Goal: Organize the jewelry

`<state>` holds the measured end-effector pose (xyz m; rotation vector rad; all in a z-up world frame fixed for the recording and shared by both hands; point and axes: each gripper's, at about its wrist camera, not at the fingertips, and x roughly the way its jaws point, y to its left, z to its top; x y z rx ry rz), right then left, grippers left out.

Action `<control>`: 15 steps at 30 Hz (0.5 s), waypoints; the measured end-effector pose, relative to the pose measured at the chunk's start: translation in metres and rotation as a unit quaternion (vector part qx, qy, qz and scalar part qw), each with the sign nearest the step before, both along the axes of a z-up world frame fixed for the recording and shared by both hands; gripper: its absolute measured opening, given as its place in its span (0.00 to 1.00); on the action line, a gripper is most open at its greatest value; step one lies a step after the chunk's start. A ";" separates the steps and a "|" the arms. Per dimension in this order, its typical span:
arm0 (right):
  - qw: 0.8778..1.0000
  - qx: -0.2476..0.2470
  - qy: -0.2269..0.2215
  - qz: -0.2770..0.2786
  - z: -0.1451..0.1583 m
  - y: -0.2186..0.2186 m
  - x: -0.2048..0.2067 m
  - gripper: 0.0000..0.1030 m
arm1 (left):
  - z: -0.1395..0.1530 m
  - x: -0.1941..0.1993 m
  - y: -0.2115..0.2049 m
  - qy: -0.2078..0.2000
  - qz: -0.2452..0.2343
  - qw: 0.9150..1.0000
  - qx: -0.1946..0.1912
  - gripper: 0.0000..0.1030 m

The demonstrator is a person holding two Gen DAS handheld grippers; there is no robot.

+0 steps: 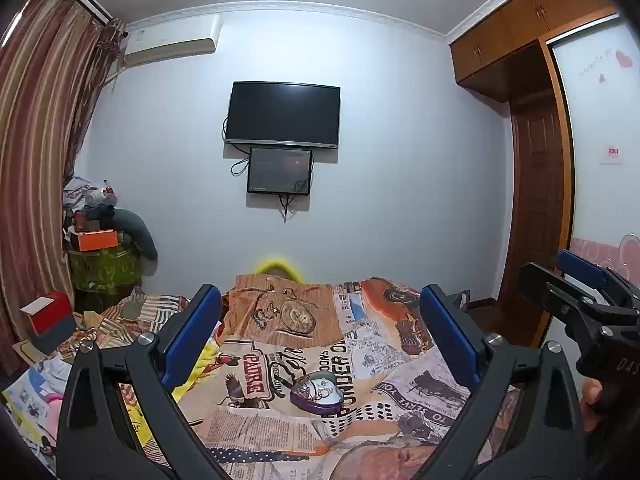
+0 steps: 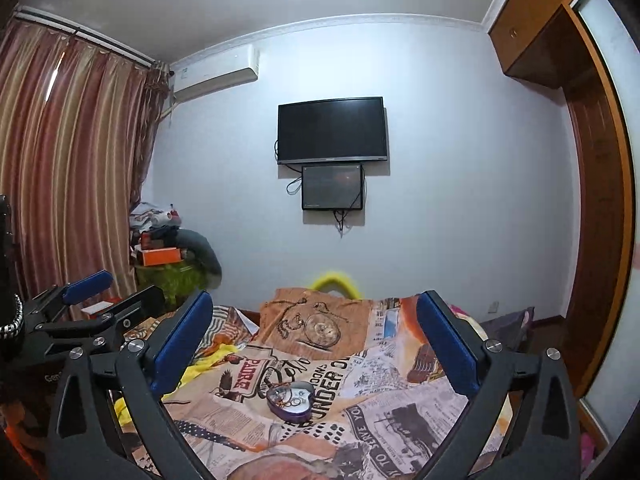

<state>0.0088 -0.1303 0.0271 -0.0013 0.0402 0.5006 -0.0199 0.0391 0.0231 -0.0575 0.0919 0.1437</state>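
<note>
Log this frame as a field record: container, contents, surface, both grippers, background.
container: heart-shaped purple tin, open, no lid seen
contents: small jewelry pieces, tangled; types unclear
surface: bed cover with newspaper print; tin rests on it
left gripper: open, empty
right gripper: open, empty
tin vs grippers: ahead of both, untouched
background: wall TV, smaller screen below it

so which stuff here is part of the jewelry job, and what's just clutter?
Job: heart-shaped tin holding jewelry, on the bedspread; left gripper and right gripper, both with jaws open and empty.
Clutter: TV, orange box, red box, curtain.
</note>
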 end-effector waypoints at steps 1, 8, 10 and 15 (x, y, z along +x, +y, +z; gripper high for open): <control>1.000 0.000 0.001 0.001 -0.001 0.000 -0.001 0.98 | -0.001 0.000 0.000 0.001 0.000 1.000 0.001 0.97; 1.000 -0.008 0.003 0.002 -0.005 -0.001 -0.003 0.98 | -0.004 0.003 -0.001 0.009 0.002 1.000 -0.002 0.97; 1.000 -0.008 0.007 0.001 -0.006 0.000 -0.003 0.98 | -0.005 0.003 0.000 0.011 0.001 1.000 -0.004 0.97; 1.000 -0.010 0.017 0.007 -0.008 0.001 -0.001 0.98 | -0.008 0.005 0.000 0.017 0.004 1.000 -0.005 0.97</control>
